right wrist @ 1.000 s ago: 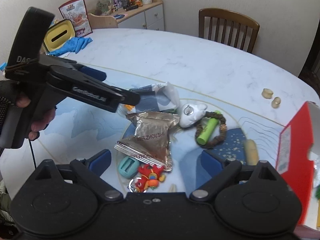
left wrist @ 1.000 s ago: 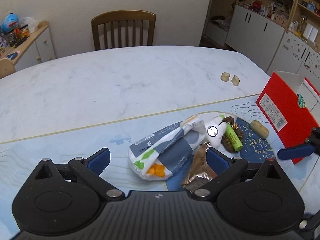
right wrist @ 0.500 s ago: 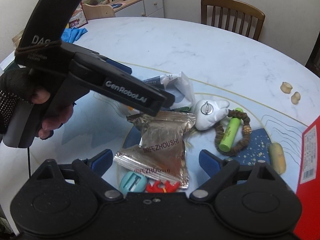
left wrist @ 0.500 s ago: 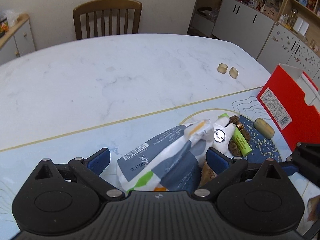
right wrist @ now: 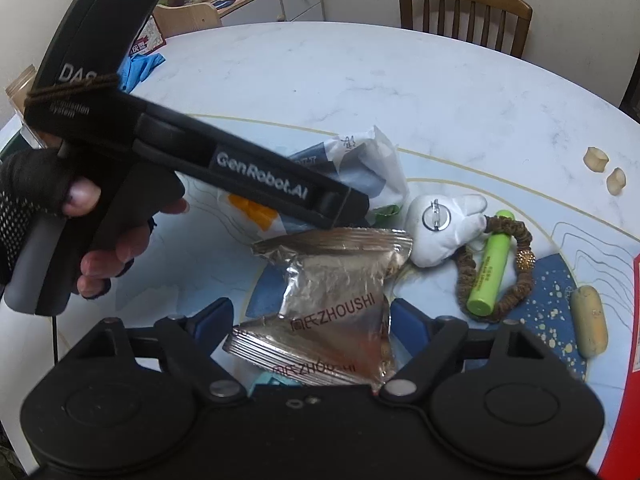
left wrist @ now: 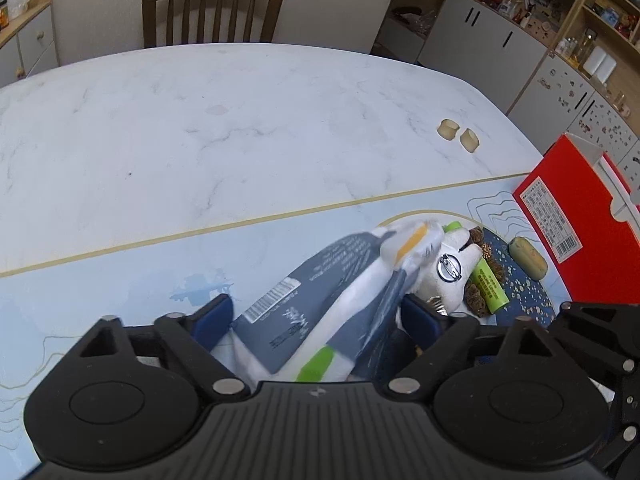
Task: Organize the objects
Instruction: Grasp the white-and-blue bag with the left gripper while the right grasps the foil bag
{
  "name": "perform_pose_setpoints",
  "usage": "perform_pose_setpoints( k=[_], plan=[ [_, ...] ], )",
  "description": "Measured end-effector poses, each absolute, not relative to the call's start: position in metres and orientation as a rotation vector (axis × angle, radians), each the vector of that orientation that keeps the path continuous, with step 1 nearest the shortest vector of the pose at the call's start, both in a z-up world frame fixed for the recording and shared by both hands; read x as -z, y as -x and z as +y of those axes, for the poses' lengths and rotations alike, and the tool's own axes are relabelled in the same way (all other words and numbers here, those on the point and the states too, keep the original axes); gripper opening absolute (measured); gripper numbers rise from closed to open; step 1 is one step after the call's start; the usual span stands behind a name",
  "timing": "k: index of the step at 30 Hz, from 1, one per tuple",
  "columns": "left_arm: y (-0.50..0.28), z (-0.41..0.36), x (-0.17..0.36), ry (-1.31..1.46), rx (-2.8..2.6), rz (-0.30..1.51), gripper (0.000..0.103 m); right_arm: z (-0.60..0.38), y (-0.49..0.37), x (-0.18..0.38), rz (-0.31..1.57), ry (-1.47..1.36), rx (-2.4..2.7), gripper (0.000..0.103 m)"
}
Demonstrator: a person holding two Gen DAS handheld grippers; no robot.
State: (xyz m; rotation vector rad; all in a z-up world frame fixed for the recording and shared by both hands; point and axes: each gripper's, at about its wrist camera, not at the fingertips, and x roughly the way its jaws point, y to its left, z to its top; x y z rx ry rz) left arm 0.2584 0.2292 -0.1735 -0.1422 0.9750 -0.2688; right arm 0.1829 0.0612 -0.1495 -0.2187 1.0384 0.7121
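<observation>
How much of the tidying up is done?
Nothing looks put away yet. The left gripper is closing around the white and grey packet, and the right gripper around the silver snack bag; neither is squeezed yet. Still loose on the mat: white plush, green tube, brown hair tie and tan piece. The red box waits beside them.

black tongs [right wrist: 312, 316] with blue pads [right wrist: 212, 314]; fingerless black glove [right wrist: 20, 200].

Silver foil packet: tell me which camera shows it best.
The right wrist view: the silver foil packet lies almost whole between the closing right gripper jaws, its print readable. The left wrist view shows nothing clear of it behind the white-and-grey bag.
</observation>
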Motion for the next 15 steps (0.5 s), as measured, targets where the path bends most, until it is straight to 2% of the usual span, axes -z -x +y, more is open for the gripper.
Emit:
perform_pose_setpoints(
  k=[2,9,15],
  plan=[
    [-0.257,0.229,0.172,0.138,0.272,0.973,0.077,0.061,-0.183,0.149,1.037,0.224,-0.71,0.075],
    [-0.251,0.229,0.169,0.117,0.264,0.959,0.064,0.054,-0.187,0.143,1.036,0.19,-0.685,0.05],
    [-0.247,0.232,0.16,0.148,0.263,0.946,0.049,0.057,-0.185,0.134,1.012,0.215,-0.668,0.044]
  ],
)
